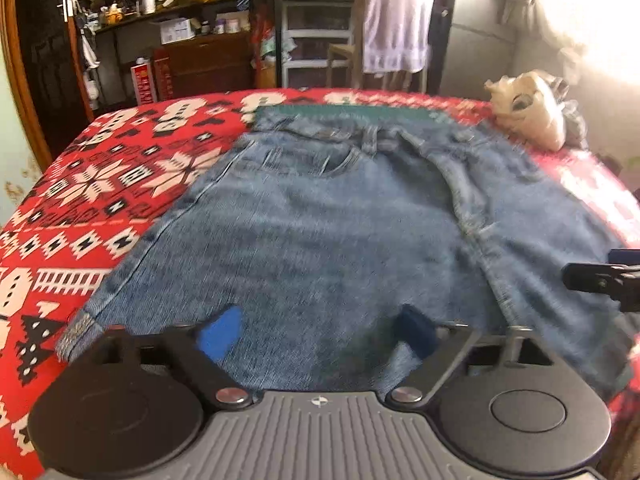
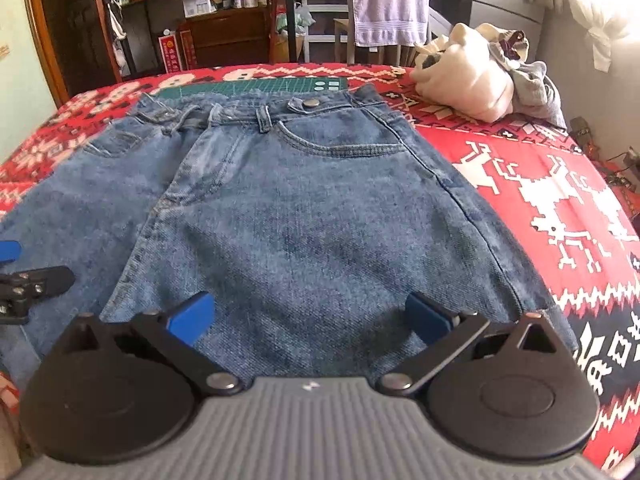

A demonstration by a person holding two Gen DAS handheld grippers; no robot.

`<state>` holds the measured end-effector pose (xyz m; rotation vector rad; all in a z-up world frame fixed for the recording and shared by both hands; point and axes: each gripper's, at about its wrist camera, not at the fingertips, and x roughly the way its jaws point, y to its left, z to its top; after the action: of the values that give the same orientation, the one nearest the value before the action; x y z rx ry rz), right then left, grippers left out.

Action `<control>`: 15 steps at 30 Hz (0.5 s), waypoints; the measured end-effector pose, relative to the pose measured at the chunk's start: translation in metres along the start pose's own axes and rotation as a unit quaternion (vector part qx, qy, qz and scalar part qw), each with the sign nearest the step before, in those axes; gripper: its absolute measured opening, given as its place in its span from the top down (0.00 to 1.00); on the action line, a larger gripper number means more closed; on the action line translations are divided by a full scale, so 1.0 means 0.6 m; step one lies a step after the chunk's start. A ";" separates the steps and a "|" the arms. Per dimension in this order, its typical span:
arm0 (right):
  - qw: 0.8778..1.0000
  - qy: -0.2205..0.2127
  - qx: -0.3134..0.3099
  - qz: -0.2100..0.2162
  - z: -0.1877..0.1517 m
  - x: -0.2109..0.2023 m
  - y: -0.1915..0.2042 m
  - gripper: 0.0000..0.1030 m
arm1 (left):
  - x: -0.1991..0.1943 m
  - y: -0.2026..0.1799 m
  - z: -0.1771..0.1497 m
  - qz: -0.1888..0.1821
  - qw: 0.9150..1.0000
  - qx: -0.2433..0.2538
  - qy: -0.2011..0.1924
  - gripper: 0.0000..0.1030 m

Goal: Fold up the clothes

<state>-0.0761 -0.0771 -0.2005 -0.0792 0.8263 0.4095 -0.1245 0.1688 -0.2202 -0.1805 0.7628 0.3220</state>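
Two claws poised over jeans [image 2: 304, 200] on a red blanket [image 2: 540, 184].
Left claw [image 1: 316, 334] and right claw [image 2: 308, 320] both gape, released, denim spread beneath and ahead; cream clothes [image 2: 468, 80] far right.

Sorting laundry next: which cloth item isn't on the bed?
The pale towel, draped over a chair beyond the bed; the jeans and cream bundle lie on the red blanket.

Black left gripper [image 1: 316, 334], blue pads, grey ribbed body

Mottled blue jeans [image 2: 304, 208] on red, white, black patterned blanket [image 2: 520, 184].
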 end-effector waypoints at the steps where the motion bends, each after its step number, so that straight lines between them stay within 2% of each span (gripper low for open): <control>1: 1.000 -0.009 0.007 0.004 0.004 -0.006 -0.004 0.02 | -0.003 0.003 0.006 -0.001 1.000 0.001 -0.004 0.32; 2: 1.000 -0.012 0.008 0.001 0.009 -0.010 -0.006 0.05 | -0.006 0.006 0.013 -0.001 1.000 0.003 -0.008 0.36; 3: 1.000 -0.013 0.007 0.002 0.014 -0.011 -0.009 0.17 | -0.008 0.010 0.021 -0.004 1.000 0.001 -0.013 0.40; 4: 1.000 -0.013 0.004 0.005 0.019 -0.013 -0.011 0.31 | -0.009 0.016 0.032 -0.009 1.000 -0.003 -0.017 0.52; 5: 1.000 -0.014 0.002 0.007 0.024 -0.015 -0.013 0.39 | -0.009 0.023 0.042 -0.013 1.000 -0.007 -0.022 0.62; 7: 1.000 -0.012 0.005 0.021 0.035 -0.015 -0.021 0.69 | 0.001 0.037 0.061 -0.006 1.000 -0.012 -0.028 0.68; 9: 1.000 -0.007 0.003 0.022 0.048 -0.012 -0.028 0.81 | 0.020 0.055 0.076 -0.004 0.999 -0.026 -0.025 0.77; 10: 1.000 -0.007 -0.002 0.017 0.055 -0.009 -0.032 0.84 | 0.034 0.068 0.081 -0.008 0.999 -0.039 -0.016 0.89; 11: 1.000 -0.007 -0.004 0.012 0.061 -0.005 -0.035 0.85 | 0.048 0.081 0.086 -0.012 0.999 -0.052 -0.008 0.92; 15: 1.000 -0.011 0.016 0.005 0.082 0.012 -0.059 0.86 | 0.087 0.118 0.097 -0.029 0.996 -0.087 0.010 0.94</control>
<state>-0.0240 -0.0963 -0.1755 -0.0417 0.8117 0.4052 -0.0763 0.2628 -0.2186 -0.3708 0.7483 0.3319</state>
